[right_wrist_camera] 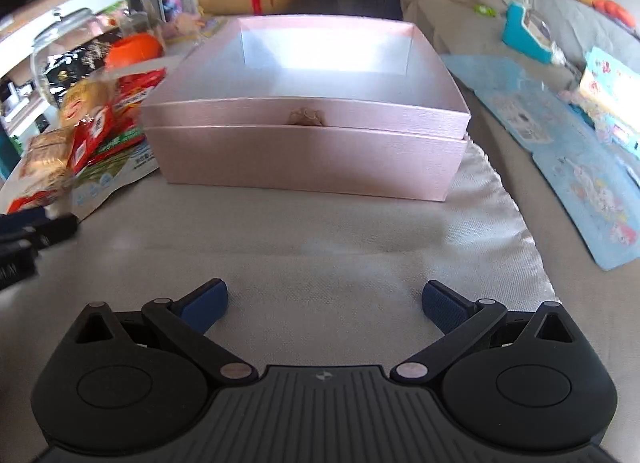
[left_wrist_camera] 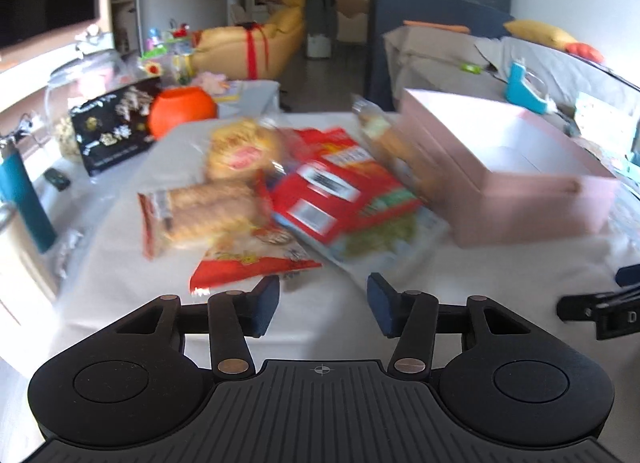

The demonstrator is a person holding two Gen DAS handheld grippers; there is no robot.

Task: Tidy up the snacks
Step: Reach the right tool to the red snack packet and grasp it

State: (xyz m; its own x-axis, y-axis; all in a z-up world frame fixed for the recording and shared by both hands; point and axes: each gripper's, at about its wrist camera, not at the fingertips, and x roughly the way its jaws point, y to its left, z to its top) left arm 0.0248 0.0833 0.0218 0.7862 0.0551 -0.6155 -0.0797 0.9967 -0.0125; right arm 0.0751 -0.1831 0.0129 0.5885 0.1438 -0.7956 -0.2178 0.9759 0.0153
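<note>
Snack pile: a heap of packets lies on the cloth-covered surface, left of the pink box and touching or nearly touching its left side.
Pink box: open-topped, looks empty, stiff card walls; it is probably where the snacks belong.
Red packet: flat foil or plastic bag on top of the heap, likely light, slick and crinkly; best pinched at a free edge or corner seam.
Biscuit pack: clear wrap over two rows of biscuits, at the near left of the heap; contents probably brittle, so grip across the wrapped end, gently.
Round bread pack: at the far side of the heap, soft and squashable by the look of it.
Orange-red packet: nearest to the left tongs, its edge lying free on the surface.
Left tongs: about half open, nothing between the pads, short of the pile.
Right tongs: wide open, empty, facing the box front.
Caution: the left view is blurred, so labels are unreadable.
</note>
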